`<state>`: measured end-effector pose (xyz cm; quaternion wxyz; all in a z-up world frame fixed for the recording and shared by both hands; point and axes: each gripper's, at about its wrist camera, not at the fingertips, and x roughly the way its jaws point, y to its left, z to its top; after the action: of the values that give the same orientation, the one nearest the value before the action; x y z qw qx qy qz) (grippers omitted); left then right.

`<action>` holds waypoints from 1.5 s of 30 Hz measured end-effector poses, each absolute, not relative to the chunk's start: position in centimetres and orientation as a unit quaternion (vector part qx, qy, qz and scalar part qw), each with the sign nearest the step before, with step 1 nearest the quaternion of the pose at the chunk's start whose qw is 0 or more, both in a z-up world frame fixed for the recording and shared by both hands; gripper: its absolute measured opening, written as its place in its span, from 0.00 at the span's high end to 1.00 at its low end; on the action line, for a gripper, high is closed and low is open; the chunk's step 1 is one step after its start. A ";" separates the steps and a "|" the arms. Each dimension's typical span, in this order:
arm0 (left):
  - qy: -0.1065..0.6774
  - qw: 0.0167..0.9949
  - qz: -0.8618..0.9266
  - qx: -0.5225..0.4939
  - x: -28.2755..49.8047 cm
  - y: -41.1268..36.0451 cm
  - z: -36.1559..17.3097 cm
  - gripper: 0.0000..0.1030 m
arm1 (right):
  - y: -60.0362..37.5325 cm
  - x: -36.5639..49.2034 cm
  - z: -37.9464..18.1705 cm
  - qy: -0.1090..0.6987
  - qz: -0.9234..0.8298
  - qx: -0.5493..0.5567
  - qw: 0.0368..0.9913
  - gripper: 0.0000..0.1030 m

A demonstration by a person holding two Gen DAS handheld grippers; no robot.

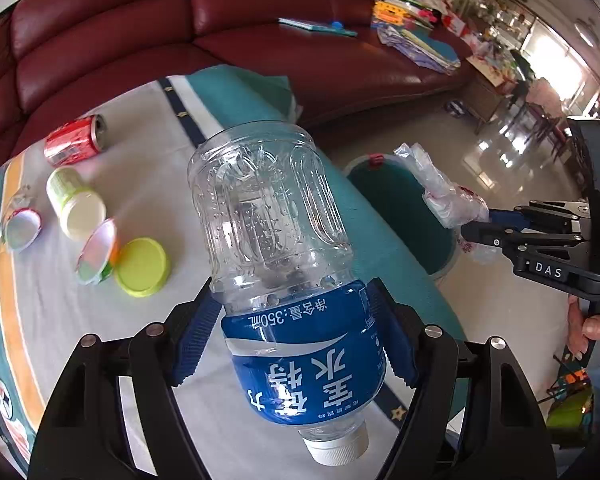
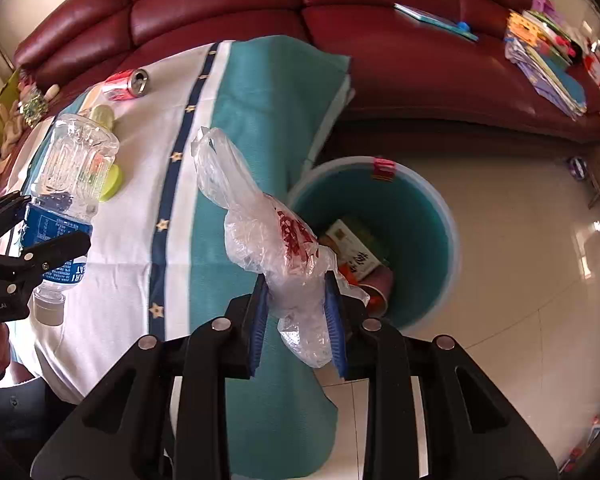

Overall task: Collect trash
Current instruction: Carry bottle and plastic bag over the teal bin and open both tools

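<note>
left gripper (image 1: pixel 296 320) clamped on clear water bottle (image 1: pixel 276 248) at its blue label, cap toward camera. Red can (image 1: pixel 75 140), yogurt cup (image 1: pixel 75 202), green lid (image 1: pixel 142 266) on the tablecloth (image 1: pixel 100 320). right gripper (image 1: pixel 476 226) pinches a plastic bag (image 1: pixel 440 188) over teal bin (image 1: pixel 400 200).

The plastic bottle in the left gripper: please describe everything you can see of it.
The plastic bottle is clear, ribbed and looks empty except for droplets inside. It has a blue label with white characters and a white cap. The left gripper clamps it at the label, cap pointing toward the camera, above the cloth-covered table.
</note>
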<state>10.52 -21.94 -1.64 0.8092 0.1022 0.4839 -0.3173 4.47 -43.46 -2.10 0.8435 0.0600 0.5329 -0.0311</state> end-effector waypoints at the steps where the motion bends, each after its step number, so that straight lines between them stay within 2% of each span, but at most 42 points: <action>1: 0.483 0.805 -0.326 0.108 10.4 -23.2 -1.7 0.28 | -44.8 4.0 -2.2 0.533 -0.043 0.068 0.843 0.75; 5: 0.484 0.788 -0.354 0.136 9.7 -28.2 -2.4 0.29 | -49.3 2.4 -2.7 0.527 -0.073 0.094 0.842 0.75; 9: 0.496 0.767 -0.377 0.153 9.6 -32.7 -3.5 0.36 | -52.2 1.3 -3.2 0.521 -0.086 0.117 0.841 0.75; 18: 0.543 0.739 -0.369 0.156 12.1 -39.6 -8.5 0.36 | -55.2 2.8 -6.8 0.541 -0.081 0.158 0.822 0.75; 28: 0.500 0.756 -0.396 0.147 14.3 -43.9 -5.4 0.36 | -58.5 3.0 -5.7 0.533 -0.108 0.166 0.822 0.75; 39: 0.513 0.747 -0.395 0.154 14.2 -45.4 -6.1 0.36 | -59.3 3.9 -5.2 0.539 -0.108 0.159 0.820 0.75; 42: 0.526 0.743 -0.381 0.162 14.2 -45.0 -6.7 0.35 | -59.2 4.2 -5.4 0.541 -0.105 0.160 0.819 0.75; 45: 0.522 0.753 -0.362 0.172 14.2 -44.2 -6.6 0.22 | -58.7 4.5 -5.7 0.545 -0.101 0.157 0.817 0.75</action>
<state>14.16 -44.21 -6.62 0.7528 0.1720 0.5220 -0.3622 4.53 -58.74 -5.72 0.8174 0.1572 0.5449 -0.1012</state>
